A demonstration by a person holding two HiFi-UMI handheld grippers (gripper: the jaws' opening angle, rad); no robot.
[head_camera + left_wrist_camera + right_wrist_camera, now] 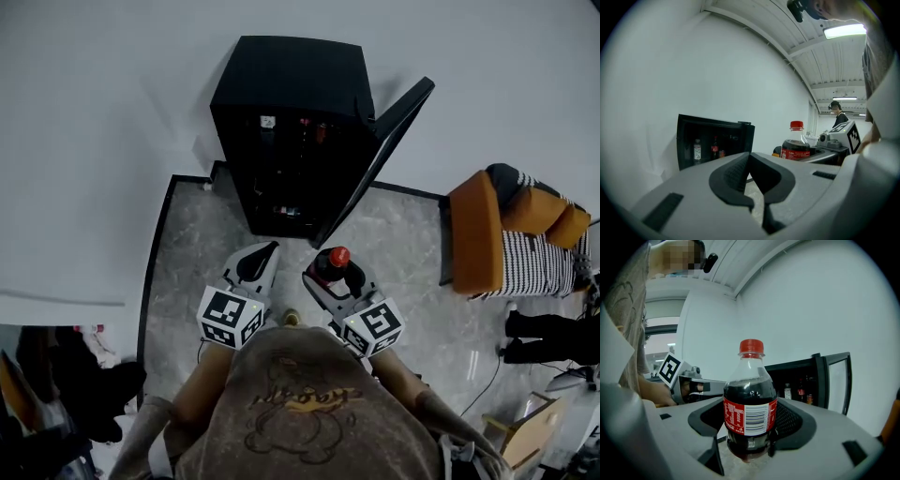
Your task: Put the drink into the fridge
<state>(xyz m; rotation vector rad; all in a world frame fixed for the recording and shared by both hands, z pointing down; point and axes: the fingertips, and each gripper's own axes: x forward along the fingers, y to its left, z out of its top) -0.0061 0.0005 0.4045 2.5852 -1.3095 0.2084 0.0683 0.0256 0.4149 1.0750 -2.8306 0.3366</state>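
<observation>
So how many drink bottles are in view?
3: a cola bottle in the right gripper; a pale bottle and a dark bottle inside the open fridge. Others may be hidden.

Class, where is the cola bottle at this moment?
The bottle sits just right of centre in the head view, clamped upright in the right gripper, in front of the open fridge.

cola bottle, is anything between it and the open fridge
Nothing visible does. The right gripper holds the cola bottle facing the fridge, whose door is swung open to the side; only bare floor lies between. A few bottles already stand inside.
</observation>
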